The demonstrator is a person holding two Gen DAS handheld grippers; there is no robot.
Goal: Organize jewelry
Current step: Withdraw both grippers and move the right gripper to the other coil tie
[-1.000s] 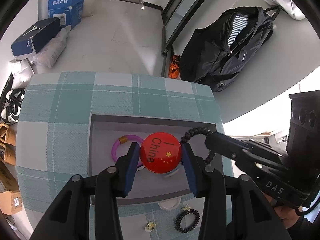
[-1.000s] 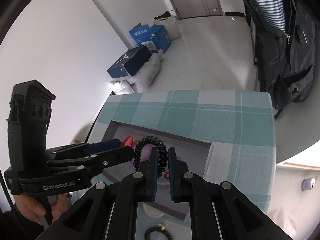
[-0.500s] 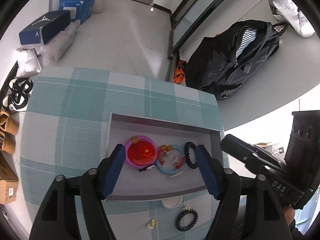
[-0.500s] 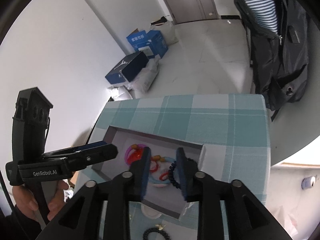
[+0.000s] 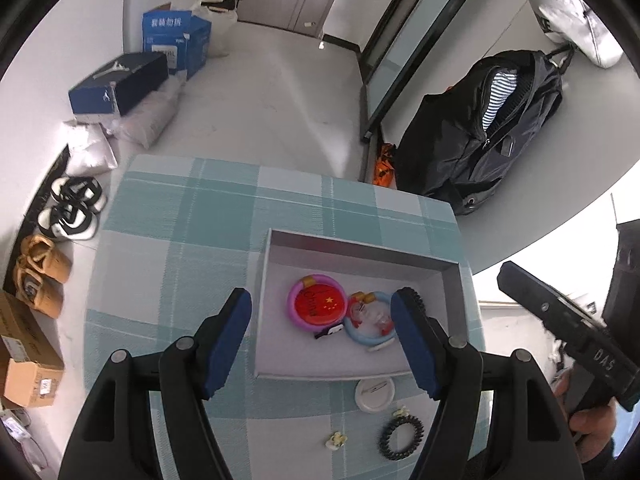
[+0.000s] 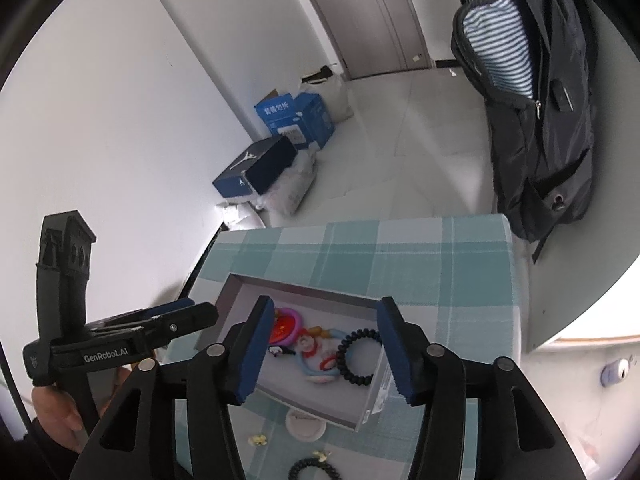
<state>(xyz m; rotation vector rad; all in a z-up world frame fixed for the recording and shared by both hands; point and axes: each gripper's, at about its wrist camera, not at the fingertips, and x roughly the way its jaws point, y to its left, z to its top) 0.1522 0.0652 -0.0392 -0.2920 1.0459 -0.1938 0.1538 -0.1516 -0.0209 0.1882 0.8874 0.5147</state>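
Note:
A grey open box (image 5: 352, 250) (image 6: 304, 293) sits on the teal checked tablecloth. Inside lie a red "China" badge (image 5: 319, 303) on a purple ring (image 5: 291, 308), a light blue bracelet with charms (image 5: 370, 320) (image 6: 316, 350) and a black coil hair tie (image 6: 357, 356). My left gripper (image 5: 326, 340) is open and empty above the box's near edge. My right gripper (image 6: 326, 350) is open and empty above the box. On the cloth in front lie a white round badge (image 5: 375, 394), a second black coil tie (image 5: 401, 438) (image 6: 313, 470) and small flower pieces (image 5: 336, 439).
The table's far edge (image 5: 280, 168) drops to a grey floor with blue boxes (image 5: 176, 40), shoes (image 5: 72, 208) and a black backpack (image 5: 492, 136). Cardboard boxes (image 5: 24, 360) stand at the left.
My left gripper let go of the red badge into the box and my right gripper let go of the black coil tie there. Both opened wide and drew back and up.

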